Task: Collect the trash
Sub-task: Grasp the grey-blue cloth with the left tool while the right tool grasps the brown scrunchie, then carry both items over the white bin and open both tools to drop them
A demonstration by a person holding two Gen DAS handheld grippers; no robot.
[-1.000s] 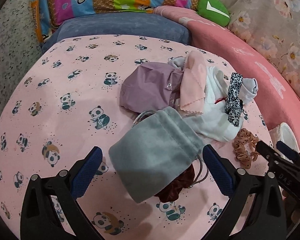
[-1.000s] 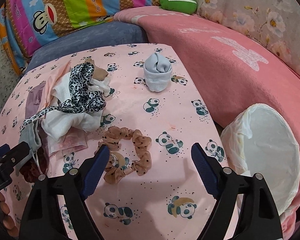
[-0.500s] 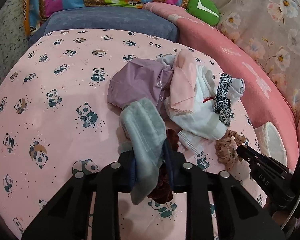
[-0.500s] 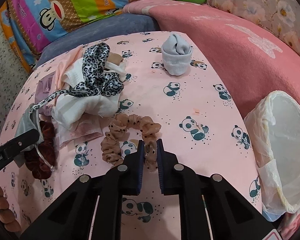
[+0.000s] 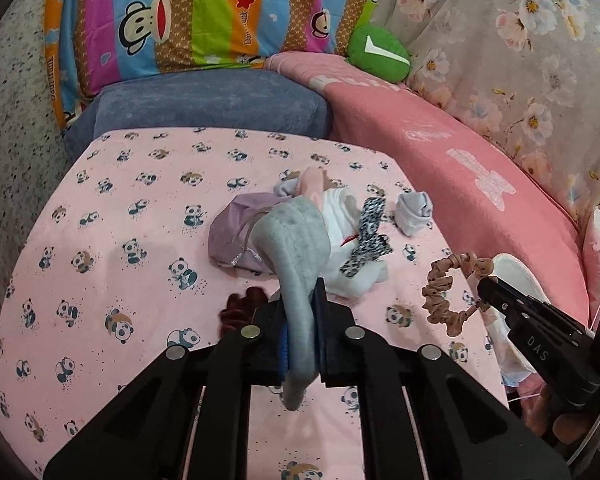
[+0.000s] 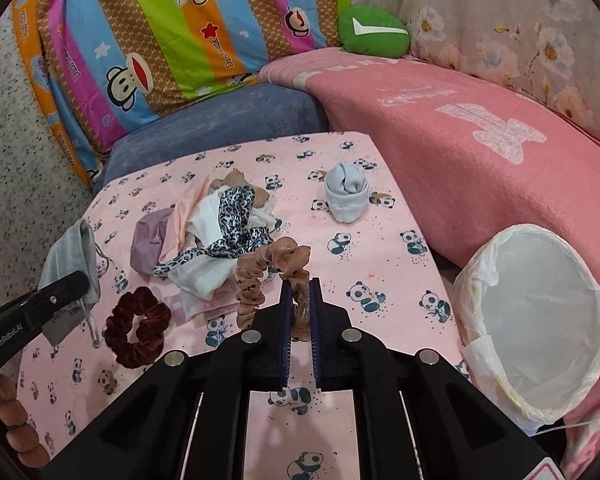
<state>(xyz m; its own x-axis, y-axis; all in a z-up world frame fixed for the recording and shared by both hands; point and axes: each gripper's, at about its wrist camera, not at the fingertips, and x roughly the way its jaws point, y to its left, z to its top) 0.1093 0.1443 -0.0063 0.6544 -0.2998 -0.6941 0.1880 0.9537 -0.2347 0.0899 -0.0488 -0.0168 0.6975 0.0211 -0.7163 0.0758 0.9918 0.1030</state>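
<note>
A pink panda-print sheet [image 5: 140, 264] covers the bed, with a white-lined bin [image 6: 532, 312] at its right edge. The left gripper [image 5: 300, 320], just closed, pinches a grey drawstring pouch [image 5: 296, 248] lifted off the sheet. The right gripper [image 6: 300, 304] pinches a tan dotted scrunchie [image 6: 260, 268], also raised.

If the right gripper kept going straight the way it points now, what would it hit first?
Probably the pile of cloths on the panda sheet. The right gripper, shut on the tan scrunchie, aims down toward it; depth is unclear, so it might meet bare sheet just beside the pile.
</note>
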